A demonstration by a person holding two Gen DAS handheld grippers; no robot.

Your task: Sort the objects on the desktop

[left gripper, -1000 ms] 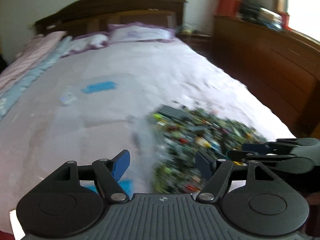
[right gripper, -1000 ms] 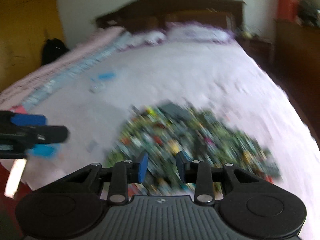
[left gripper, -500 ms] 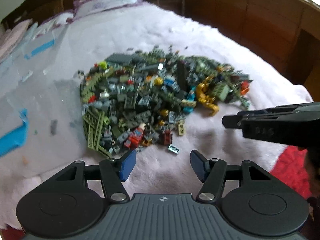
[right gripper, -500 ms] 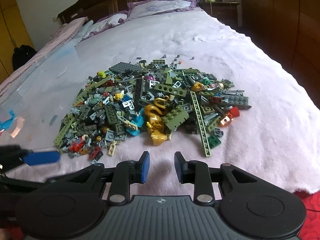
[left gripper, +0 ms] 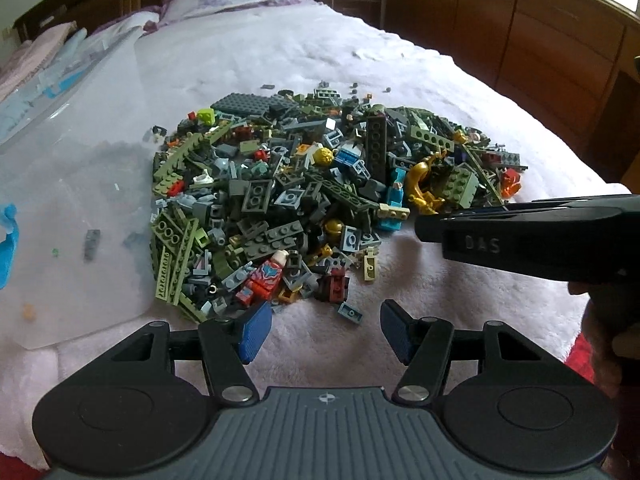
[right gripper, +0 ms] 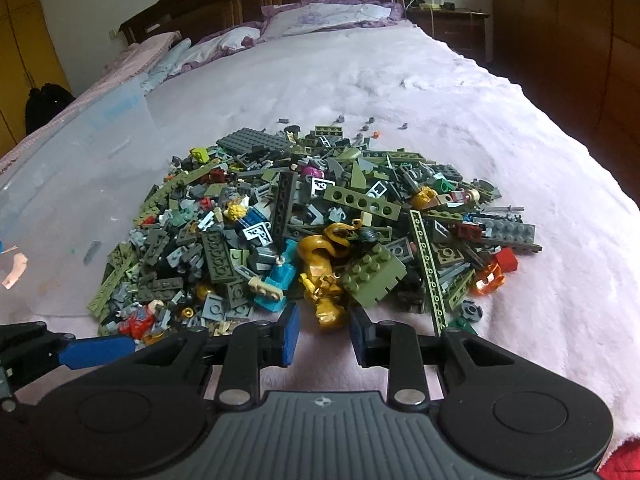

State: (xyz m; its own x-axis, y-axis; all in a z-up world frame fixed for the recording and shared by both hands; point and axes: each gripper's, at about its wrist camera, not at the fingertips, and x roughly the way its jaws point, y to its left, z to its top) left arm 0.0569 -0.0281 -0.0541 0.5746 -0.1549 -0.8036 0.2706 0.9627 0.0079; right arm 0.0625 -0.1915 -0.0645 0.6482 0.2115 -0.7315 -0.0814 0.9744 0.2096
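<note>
The left gripper [left gripper: 325, 330] hovers low over the bed's pink blanket [left gripper: 460, 92] at the foot edge, level and pointing toward the headboard, its blue-padded jaws spread wide with nothing between them. Just ahead of it lies the near rim of the pile of toy bricks [left gripper: 320, 188], where a red minifigure [left gripper: 262, 278] and a small grey plate [left gripper: 351, 314] sit closest to the pads.

The right gripper [right gripper: 323, 334] is held beside it, further toward the bed's right edge, also level and low. Its jaws stand apart by a narrower gap and hold nothing; a gold snake-shaped piece [right gripper: 326, 276] lies right at the opening, not clamped. A large olive brick [right gripper: 372, 272] rests just beside that piece. From the left wrist view the right gripper shows side-on, with part of a hand [left gripper: 604, 320] beneath it.

A sheet of clear plastic [left gripper: 68, 168] covers the blanket along the bed's left side, touching the pile.
</note>
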